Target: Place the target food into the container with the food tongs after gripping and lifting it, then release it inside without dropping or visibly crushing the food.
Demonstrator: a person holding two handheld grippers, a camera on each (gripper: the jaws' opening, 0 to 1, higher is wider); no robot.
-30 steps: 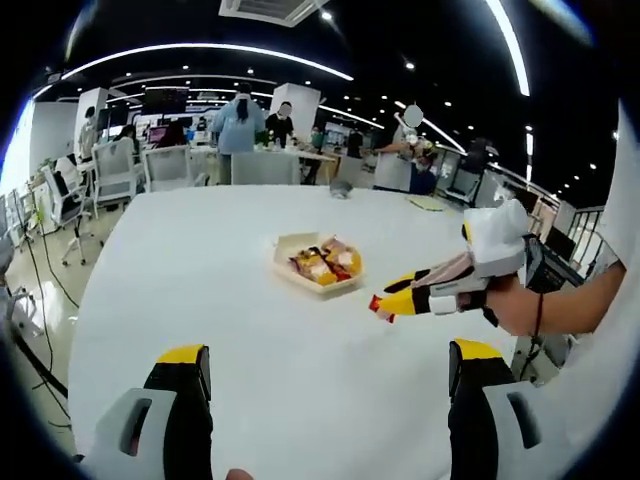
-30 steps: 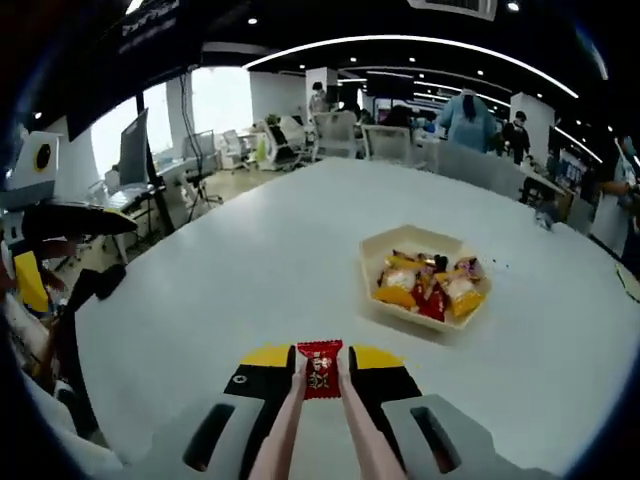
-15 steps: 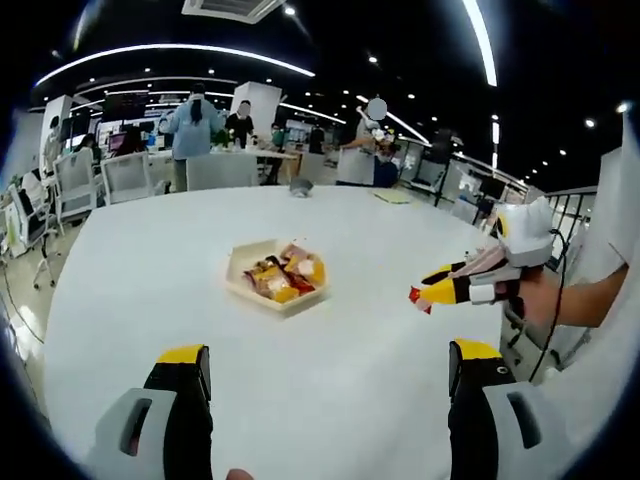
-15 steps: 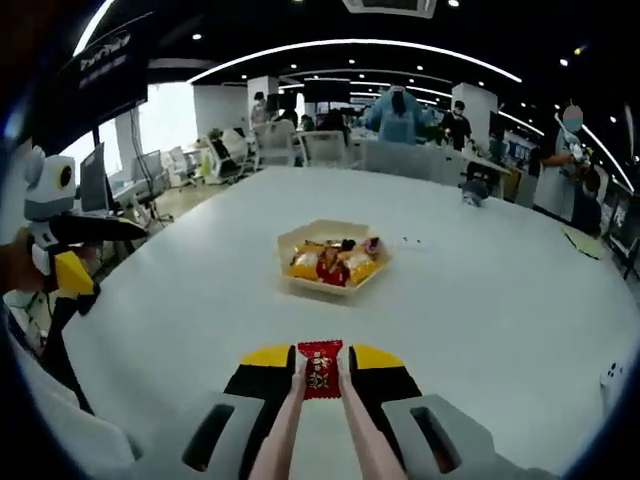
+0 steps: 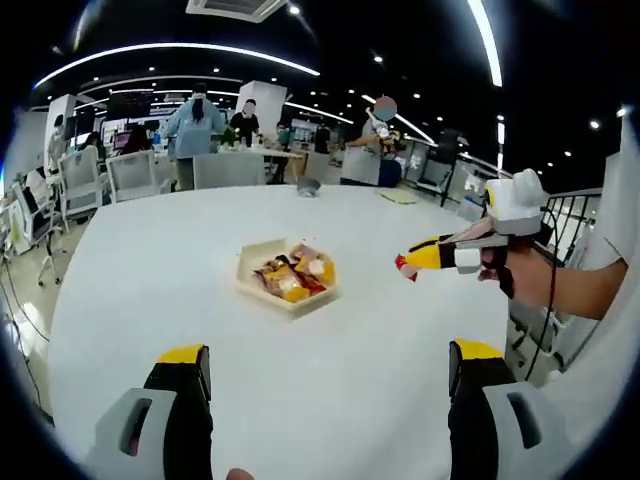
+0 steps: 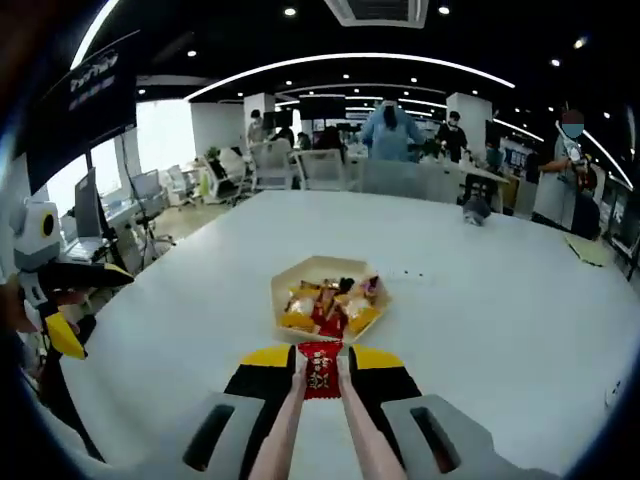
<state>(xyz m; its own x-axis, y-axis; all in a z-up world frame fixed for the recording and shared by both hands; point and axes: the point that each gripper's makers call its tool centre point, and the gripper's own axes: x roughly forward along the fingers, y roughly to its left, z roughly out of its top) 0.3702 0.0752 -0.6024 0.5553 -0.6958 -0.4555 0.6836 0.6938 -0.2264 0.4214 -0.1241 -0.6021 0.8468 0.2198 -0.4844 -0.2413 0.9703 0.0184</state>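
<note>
Your right gripper, clamped on tongs pinching the candy, has neared the tray; left gripper stays apart.

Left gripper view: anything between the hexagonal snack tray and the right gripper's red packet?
Bare white table between hexagonal tray and red packet.
</note>
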